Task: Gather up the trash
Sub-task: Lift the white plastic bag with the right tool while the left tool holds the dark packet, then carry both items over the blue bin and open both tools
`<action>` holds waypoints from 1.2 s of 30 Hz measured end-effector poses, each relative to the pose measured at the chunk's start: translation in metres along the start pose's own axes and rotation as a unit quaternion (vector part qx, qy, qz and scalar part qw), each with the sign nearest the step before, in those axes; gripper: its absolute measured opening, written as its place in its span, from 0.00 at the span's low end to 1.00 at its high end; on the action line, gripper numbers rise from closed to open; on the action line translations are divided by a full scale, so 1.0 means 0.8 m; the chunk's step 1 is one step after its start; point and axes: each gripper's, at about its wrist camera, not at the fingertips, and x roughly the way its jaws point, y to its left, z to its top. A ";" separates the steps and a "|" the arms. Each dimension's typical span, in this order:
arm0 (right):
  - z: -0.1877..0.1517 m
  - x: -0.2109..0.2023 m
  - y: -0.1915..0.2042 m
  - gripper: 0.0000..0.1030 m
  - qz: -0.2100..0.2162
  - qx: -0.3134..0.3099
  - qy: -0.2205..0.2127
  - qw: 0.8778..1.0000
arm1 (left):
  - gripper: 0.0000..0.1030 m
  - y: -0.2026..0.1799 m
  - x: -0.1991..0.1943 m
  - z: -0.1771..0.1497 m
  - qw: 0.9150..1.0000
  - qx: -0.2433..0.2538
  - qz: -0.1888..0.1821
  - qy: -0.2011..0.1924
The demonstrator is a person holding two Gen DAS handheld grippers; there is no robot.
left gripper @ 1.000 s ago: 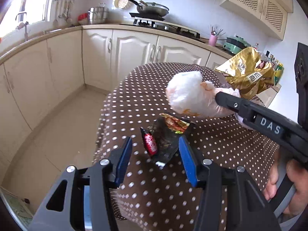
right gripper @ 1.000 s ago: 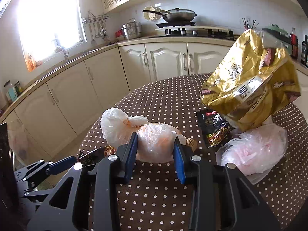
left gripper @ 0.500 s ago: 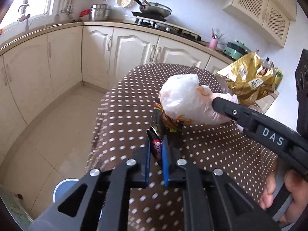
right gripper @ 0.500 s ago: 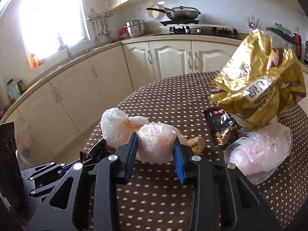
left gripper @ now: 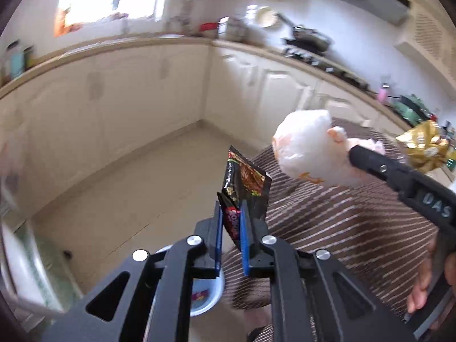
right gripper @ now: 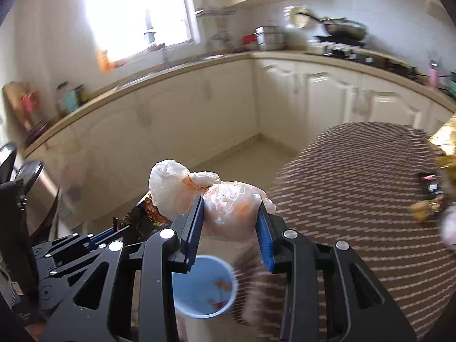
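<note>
Kitchen floor, blue bin (right gripper: pixel 203 286) waiting below both jaws. Left gripper (left gripper: pixel 231 229) pinching black snack wrapper (left gripper: pixel 245 183), right gripper (right gripper: pixel 229 222) squeezing knotted white bag (right gripper: pixel 219 199), likely heading binward.

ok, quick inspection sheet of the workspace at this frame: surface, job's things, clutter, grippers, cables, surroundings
Surface: round table, brown patterned cloth, blurred.
Job's things: white plastic bag; dark snack wrapper; blue bin on floor, scraps inside.
Clutter: gold foil bag and a dark packet at table's far side.
Grippers: left gripper shut on wrapper; right gripper shut on bag, above the bin.
Cables: nothing seen.
Surroundings: cream kitchen cabinets, bright window.
</note>
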 end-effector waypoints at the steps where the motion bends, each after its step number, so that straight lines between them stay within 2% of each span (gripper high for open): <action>1: -0.006 0.013 0.018 0.32 0.009 -0.008 0.011 1.000 | 0.09 0.021 0.003 -0.009 1.000 -0.011 0.013 0.009; 4: -0.024 0.047 0.053 0.32 0.023 -0.027 0.038 0.999 | 0.09 0.071 0.016 -0.035 0.998 -0.042 0.039 0.039; 8: -0.056 0.103 0.084 0.32 0.030 -0.049 0.081 0.995 | 0.09 0.113 0.046 -0.066 0.993 -0.070 0.049 0.079; 14: -0.101 0.175 0.084 0.32 0.000 -0.055 0.144 0.988 | 0.10 0.131 0.107 -0.094 0.987 -0.080 0.045 0.134; 19: -0.120 0.205 0.067 0.32 -0.016 -0.045 0.164 0.985 | 0.11 0.133 0.151 -0.101 0.983 -0.085 0.037 0.156; 21: -0.124 0.213 0.061 0.32 -0.017 -0.038 0.171 0.984 | 0.13 0.132 0.161 -0.100 0.982 -0.095 0.030 0.160; 23: -0.129 0.221 0.060 0.33 -0.020 -0.033 0.175 0.984 | 0.22 0.134 0.172 -0.098 0.980 -0.114 0.011 0.162; 25: -0.132 0.226 0.057 0.33 -0.020 -0.029 0.179 0.983 | 0.36 0.136 0.178 -0.098 0.980 -0.120 0.010 0.159; 36: -0.133 0.237 0.064 0.33 -0.010 -0.031 0.189 0.981 | 0.41 0.136 0.157 -0.101 0.983 -0.109 0.022 0.146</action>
